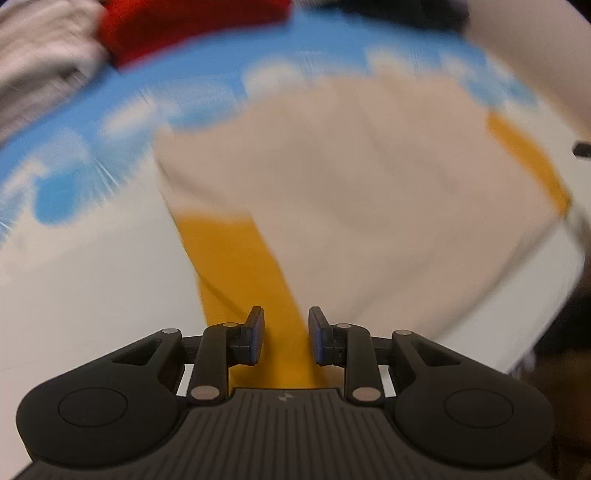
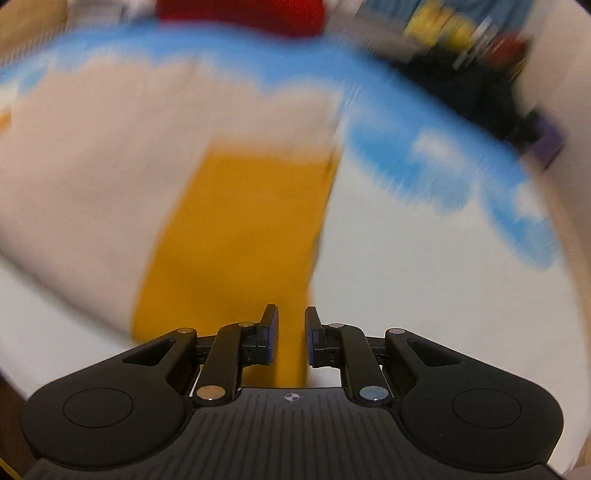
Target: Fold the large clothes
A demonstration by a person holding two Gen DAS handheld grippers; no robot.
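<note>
A large garment with a beige body [image 1: 351, 177] and mustard-yellow parts [image 1: 240, 266] lies on a white and blue patterned surface [image 1: 92, 266]. My left gripper [image 1: 286, 336] hovers over a yellow strip at the garment's near left edge, its jaws apart with nothing between the pads. In the right wrist view the same garment shows with its beige body [image 2: 92, 166] on the left and a yellow part [image 2: 240, 229] in the middle. My right gripper [image 2: 291, 338] is over that yellow part's near end, jaws apart and empty. Both views are motion-blurred.
A red cloth [image 1: 184, 26] and a pale grey-white cloth [image 1: 40, 62] lie at the far left. In the right wrist view, red cloth [image 2: 243, 14] sits at the back, with dark cluttered items [image 2: 480, 74] at the far right. The surface's right edge [image 1: 546, 332] drops to a dark floor.
</note>
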